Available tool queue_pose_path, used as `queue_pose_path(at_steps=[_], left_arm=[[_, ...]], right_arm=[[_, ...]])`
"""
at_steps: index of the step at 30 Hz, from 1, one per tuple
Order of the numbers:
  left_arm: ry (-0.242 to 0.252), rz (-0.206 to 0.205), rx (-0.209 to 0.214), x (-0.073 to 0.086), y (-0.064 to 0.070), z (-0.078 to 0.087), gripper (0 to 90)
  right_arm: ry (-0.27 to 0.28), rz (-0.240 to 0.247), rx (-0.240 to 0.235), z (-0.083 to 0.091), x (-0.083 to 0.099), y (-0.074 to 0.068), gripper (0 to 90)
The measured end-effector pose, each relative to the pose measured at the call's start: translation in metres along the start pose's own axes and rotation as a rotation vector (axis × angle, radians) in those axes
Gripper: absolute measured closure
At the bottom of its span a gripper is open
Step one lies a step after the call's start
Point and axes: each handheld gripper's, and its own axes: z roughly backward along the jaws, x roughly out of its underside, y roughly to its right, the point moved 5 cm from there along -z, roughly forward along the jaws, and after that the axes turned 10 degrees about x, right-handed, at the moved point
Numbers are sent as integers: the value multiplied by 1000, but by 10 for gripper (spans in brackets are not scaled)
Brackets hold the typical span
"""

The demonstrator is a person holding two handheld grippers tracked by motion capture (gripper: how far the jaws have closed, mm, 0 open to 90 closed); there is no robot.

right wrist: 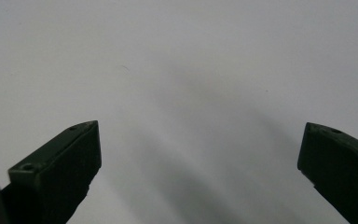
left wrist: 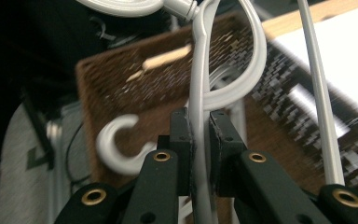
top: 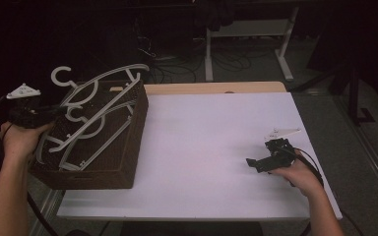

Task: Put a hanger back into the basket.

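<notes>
A brown woven basket stands on the left end of the white table and holds several white plastic hangers. My left gripper is at the basket's left rim, shut on the thin bar of one white hanger, which runs up between its pads. A hanger hook shows blurred behind the jaws. My right gripper rests low over the table at the right, jaws wide apart, with nothing between its fingers.
The basket overhangs the table's left front corner. A wooden strip runs along the table's far edge. Beyond it stand white desk legs and cables on a dark floor. Bare white tabletop lies under the right gripper.
</notes>
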Motion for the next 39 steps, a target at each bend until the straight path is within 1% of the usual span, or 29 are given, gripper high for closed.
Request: queue_pose_path(at_steps=[4, 6, 7, 9, 11, 14, 16, 19, 22, 23, 24, 25, 26, 27, 28, 31, 34, 36, 38, 39], left_arm=[[-33, 13, -20, 19, -13, -4, 815], [-37, 24, -22, 25, -17, -6, 815], [-34, 30, -21, 26, -19, -7, 814], [-38, 28, -26, 27, -20, -8, 814], [-52, 19, -36, 27, -21, -11, 814], [-91, 0, -58, 28, -23, -18, 815], [-109, -1, -52, 31, -23, -23, 815], [-129, 12, -34, 36, -23, -29, 815], [-145, 39, -19, 42, -23, -34, 812], [-139, 59, -3, 43, -23, -35, 804], [-135, 66, -1, 43, -23, -35, 716], [-120, 78, -2, 42, -24, -33, 656], [-108, 90, 5, 41, -24, -33, 603], [-95, 94, 18, 40, -22, -31, 575], [-88, 91, 25, 39, -20, -31, 558], [-49, 93, 67, 32, -12, -29, 513], [-18, 92, 123, 25, -1, -30, 454], [11, 93, 185, 19, 11, -32, 402], [28, 83, 226, 14, 22, -34, 387], [42, 74, 259, 11, 30, -35, 375]], right_arm=[[-8, 5, 0, -1, 0, -1, 0], [-13, 4, 1, -2, 1, -1, 0], [-15, 2, 1, -2, 1, -1, 0], [-14, 5, 2, -2, 1, 0, 0], [-15, 5, 2, -3, 1, 0, 0], [-15, 5, 2, -2, 1, 0, 0], [-15, 4, 2, -2, 1, 0, 0], [-13, 1, 4, -2, 1, 1, 0], [-13, 0, 4, -2, 1, 1, 0], [-14, 1, 3, -2, 1, 1, 0], [-14, 2, 2, -2, 1, 0, 0], [-14, 3, 2, -2, 1, 0, 0], [-13, 3, 1, -2, 1, 0, 0], [-13, 3, 1, -2, 1, 0, 0], [-12, 3, 2, -2, 0, 0, 0], [-9, 0, 1, -1, 0, 0, 0], [0, 1, -2, 1, -3, 0, 0], [9, -4, -4, 4, -5, 0, 0], [20, -6, -8, 6, -7, 0, 0], [24, -6, -9, 8, -9, 0, 0]])
